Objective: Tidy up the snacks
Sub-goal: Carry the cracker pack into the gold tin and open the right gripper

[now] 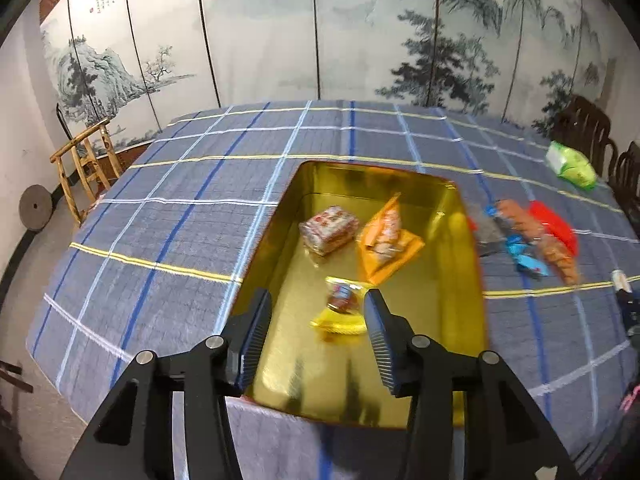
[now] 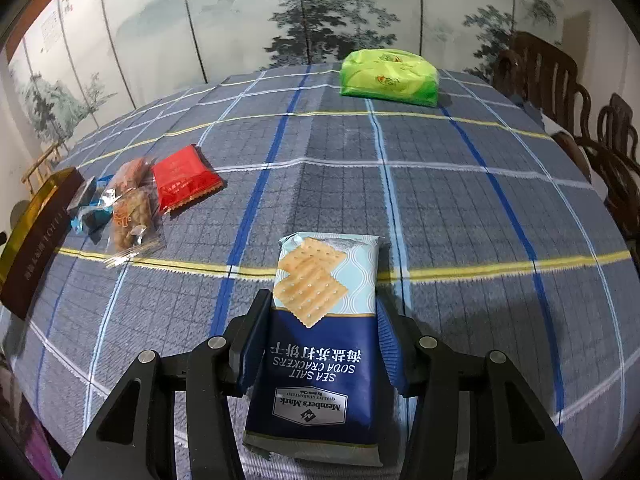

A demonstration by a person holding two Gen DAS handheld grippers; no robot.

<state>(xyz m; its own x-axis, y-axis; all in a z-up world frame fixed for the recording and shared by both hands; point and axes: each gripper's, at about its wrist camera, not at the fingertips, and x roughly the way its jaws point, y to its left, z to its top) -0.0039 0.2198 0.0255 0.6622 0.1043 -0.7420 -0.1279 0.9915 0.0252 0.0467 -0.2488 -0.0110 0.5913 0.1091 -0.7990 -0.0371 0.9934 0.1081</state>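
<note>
A gold tin (image 1: 452,240) sits open on the plaid tablecloth and holds a pink-red snack pack (image 1: 329,229), an orange packet (image 1: 386,236) and a small yellow-wrapped snack (image 1: 342,304). My left gripper (image 1: 318,312) is open and empty, just above the tin near the yellow snack. My right gripper (image 2: 324,316) is shut on a blue sea salt soda cracker pack (image 2: 320,328), held over the table. The tin's brown side (image 2: 38,236) shows at the left of the right wrist view.
Loose snacks lie right of the tin: a red packet (image 2: 184,178), clear-wrapped cookies (image 2: 130,210) and a blue wrapper (image 2: 90,212). A green bag (image 2: 390,76) sits at the far edge. Dark wooden chairs (image 2: 560,92) stand at the right, a painted screen behind.
</note>
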